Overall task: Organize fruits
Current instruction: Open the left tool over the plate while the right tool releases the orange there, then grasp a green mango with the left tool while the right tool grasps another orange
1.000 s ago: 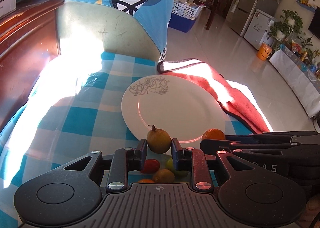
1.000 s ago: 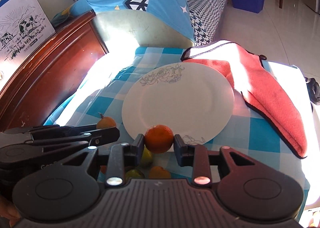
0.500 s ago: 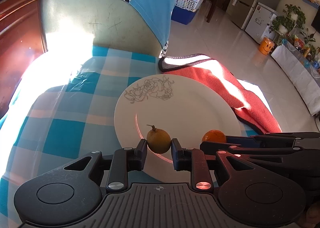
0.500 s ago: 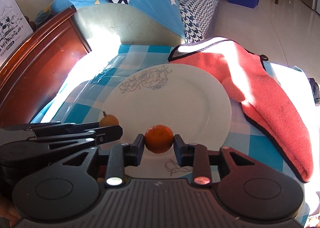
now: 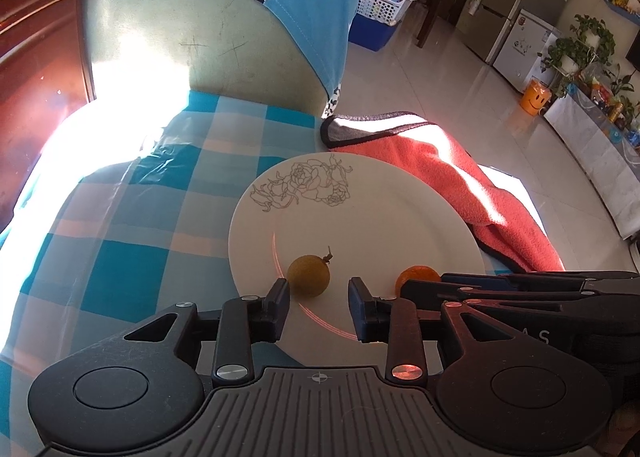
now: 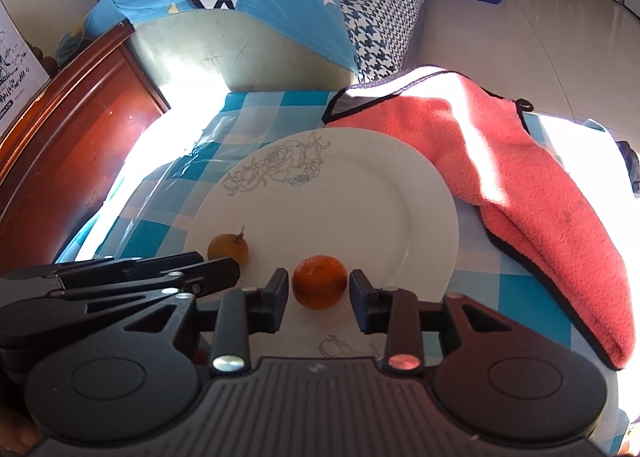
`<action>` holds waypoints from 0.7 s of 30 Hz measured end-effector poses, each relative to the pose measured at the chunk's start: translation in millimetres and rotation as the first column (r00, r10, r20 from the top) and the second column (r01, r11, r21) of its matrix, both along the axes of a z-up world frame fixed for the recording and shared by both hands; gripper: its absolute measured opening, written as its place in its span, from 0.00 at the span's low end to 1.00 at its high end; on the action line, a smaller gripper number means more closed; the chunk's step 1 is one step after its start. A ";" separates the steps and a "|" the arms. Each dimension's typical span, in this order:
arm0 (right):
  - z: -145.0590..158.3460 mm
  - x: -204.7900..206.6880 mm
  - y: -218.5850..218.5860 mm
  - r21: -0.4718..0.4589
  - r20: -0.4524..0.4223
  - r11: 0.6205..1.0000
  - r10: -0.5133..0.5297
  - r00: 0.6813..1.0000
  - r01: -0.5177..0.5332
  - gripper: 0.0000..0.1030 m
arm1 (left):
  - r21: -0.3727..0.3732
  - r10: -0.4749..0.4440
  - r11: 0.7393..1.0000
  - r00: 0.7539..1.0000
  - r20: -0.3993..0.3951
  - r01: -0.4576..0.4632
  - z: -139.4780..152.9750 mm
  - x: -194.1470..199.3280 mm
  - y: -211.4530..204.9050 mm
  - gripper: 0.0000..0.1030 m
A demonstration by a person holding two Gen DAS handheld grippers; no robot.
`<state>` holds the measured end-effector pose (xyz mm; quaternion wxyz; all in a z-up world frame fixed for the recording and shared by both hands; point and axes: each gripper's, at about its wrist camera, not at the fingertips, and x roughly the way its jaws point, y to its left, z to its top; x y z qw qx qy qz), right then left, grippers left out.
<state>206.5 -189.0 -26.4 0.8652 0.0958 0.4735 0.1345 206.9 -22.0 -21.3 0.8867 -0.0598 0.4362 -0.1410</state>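
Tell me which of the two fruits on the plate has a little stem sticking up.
The brownish-yellow fruit between the left gripper's open jaws. A thin stem pokes from its top; the orange fruit by the right gripper shows none.

A table covered by a blue-and-white checked cloth (image 6: 516, 301) – on it a white plate (image 6: 400, 193) with a rose outline, and beside it a rumpled red towel (image 6: 532, 185).

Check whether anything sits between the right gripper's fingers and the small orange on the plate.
Nothing visible does. The small round orange rests on the white floral plate, directly between the right gripper's fingers, whose jaws have just been opening and stand slightly clear of it. The brownish stemmed fruit lies off to the side.
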 end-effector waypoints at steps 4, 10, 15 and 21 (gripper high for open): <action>9.0 -4.5 -1.8 0.011 0.018 1.000 0.007 1.000 -0.007 0.36 | -0.019 0.012 1.000 1.000 0.016 -0.012 11.1 -7.7 5.0 0.38; 20.4 -19.4 -5.2 0.035 0.031 0.999 0.031 0.999 -0.032 0.38 | -0.013 0.004 1.000 1.000 0.020 -0.004 26.2 -27.9 12.7 0.41; 22.2 -38.4 -4.3 0.025 0.018 0.997 0.075 0.997 -0.075 0.38 | -0.013 0.024 1.000 1.000 0.003 -0.024 31.4 -48.1 31.3 0.41; 21.8 -62.2 -6.4 0.001 0.002 0.994 0.111 0.994 -0.111 0.38 | 0.010 0.069 0.998 0.997 -0.030 -0.069 27.9 -72.7 53.4 0.41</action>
